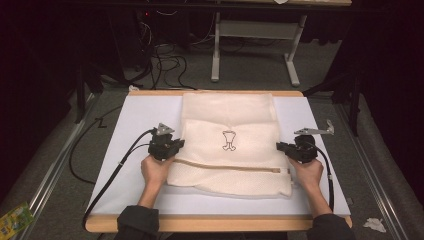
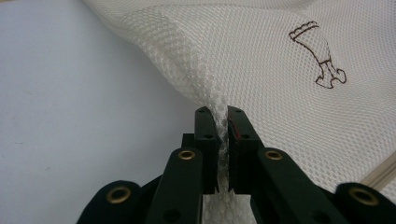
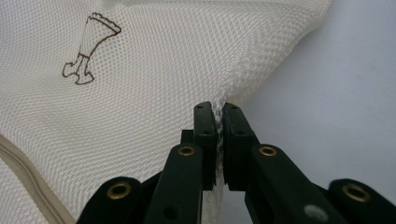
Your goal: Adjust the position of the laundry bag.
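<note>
- The left gripper (image 1: 176,145) has its jaws closed tight on the left edge of the mesh bag (image 1: 227,145), pinching a fold of netting.
- The bag lies flat mid-desk (image 1: 135,120), zipper (image 1: 225,166) near the person; it looks mid-fold, both edges pinched.
- The right gripper (image 1: 281,146) clamps the right edge the same way.
- Next, I'd guess, both hands must lift together, evenly.

A cream mesh bag (image 1: 229,142) with a small dark emblem (image 1: 228,140) lies flat on a white board (image 1: 135,120). The left gripper (image 1: 176,146) meets the bag's left edge and the right gripper (image 1: 281,147) its right edge, a hand behind each.
</note>
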Motion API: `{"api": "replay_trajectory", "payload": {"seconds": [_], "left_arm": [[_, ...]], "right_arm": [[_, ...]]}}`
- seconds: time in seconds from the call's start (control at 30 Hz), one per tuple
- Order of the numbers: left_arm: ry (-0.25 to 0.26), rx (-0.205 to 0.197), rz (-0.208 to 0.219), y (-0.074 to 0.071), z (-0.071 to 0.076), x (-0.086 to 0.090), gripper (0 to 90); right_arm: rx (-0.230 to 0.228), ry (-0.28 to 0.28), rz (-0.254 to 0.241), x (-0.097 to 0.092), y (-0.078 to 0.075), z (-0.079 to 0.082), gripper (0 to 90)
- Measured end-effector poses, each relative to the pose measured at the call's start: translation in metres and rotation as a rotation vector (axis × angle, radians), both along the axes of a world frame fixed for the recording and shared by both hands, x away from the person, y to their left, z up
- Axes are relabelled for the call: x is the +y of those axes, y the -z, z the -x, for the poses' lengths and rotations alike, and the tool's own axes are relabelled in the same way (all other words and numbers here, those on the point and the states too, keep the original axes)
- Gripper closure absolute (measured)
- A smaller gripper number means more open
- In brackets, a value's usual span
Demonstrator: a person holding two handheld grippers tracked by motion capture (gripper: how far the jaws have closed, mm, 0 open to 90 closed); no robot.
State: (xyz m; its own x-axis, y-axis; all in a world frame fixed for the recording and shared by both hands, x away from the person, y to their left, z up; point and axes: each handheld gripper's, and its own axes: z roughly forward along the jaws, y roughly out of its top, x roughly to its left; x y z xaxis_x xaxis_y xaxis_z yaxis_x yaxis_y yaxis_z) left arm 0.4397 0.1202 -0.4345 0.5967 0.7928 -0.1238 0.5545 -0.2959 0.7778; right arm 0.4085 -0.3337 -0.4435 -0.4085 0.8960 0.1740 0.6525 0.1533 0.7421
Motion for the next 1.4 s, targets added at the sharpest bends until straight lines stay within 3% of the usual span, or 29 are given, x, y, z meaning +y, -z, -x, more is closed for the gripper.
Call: {"api": "replay_trajectory", "payload": {"seconds": [0.27, 0.53, 0.87, 1.03, 1.13, 1.2, 1.4], "left_arm": [[-0.034, 0.001, -0.010, 0.002, 0.006, 0.020, 84.1], [-0.063, 0.006, -0.006, 0.008, 0.011, 0.035, 83.3], [-0.081, 0.028, -0.034, 0.018, 0.011, 0.037, 81.7], [-0.093, 0.022, -0.039, 0.020, 0.011, 0.037, 75.6], [-0.113, 0.021, -0.029, 0.021, 0.011, 0.037, 62.4], [-0.125, 0.009, -0.026, 0.020, 0.012, 0.038, 53.2], [-0.131, -0.032, -0.024, 0.017, 0.019, 0.036, 47.8]], "right_arm": [[0.009, -0.030, -0.024, 0.015, 0.003, -0.002, 86.7], [0.008, -0.054, -0.018, 0.028, 0.007, -0.003, 86.4], [0.009, -0.054, -0.003, 0.035, 0.012, -0.002, 85.4], [0.014, -0.051, 0.004, 0.035, 0.018, -0.002, 83.0], [0.008, -0.042, 0.004, 0.034, 0.020, -0.002, 74.5], [0.004, -0.036, -0.007, 0.031, 0.020, -0.002, 61.4], [-0.014, -0.017, 0.009, 0.027, 0.018, 0.002, 51.8]]}}
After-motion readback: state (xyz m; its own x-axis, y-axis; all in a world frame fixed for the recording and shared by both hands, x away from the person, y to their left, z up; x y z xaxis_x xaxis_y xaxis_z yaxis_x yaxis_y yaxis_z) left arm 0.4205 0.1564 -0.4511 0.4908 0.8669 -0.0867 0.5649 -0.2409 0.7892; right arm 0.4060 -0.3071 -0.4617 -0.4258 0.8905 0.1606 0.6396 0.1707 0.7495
